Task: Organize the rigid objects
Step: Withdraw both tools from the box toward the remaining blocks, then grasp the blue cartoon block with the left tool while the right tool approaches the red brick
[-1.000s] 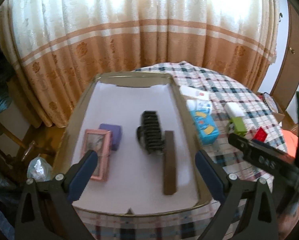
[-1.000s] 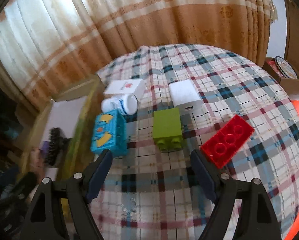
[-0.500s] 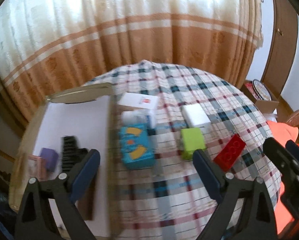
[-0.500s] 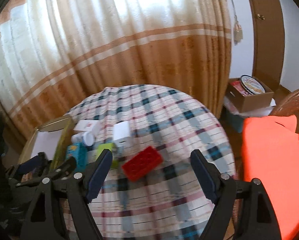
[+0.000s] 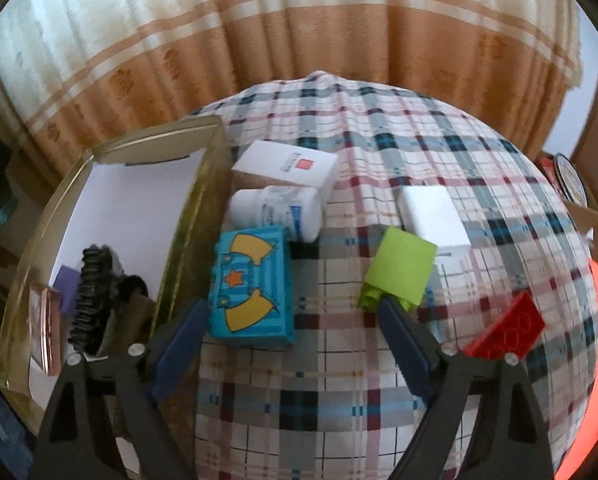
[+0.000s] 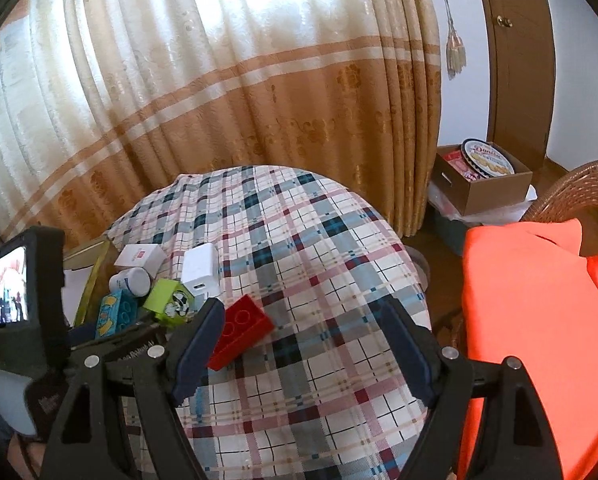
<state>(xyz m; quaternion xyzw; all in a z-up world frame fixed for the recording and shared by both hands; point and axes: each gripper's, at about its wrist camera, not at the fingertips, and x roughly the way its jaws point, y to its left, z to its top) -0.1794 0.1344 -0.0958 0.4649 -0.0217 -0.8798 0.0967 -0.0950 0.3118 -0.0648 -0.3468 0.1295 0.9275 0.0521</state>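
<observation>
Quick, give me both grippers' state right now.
Left gripper: open, holding nothing; its jaws have just been closing, above the blue block.
Right gripper: open, holding nothing, over the tablecloth.

A cream and tan curtain (image 6: 227, 92) hangs behind the table, which wears a checked tablecloth (image 6: 299, 248). A tassel (image 6: 455, 54) dangles beside a brown wooden door (image 6: 517, 60). On the floor a cardboard box (image 6: 485, 184) holds a round biscuit tin (image 6: 486, 156). An orange cloth (image 6: 539, 320) drapes over a wicker chair (image 6: 579, 184).
</observation>
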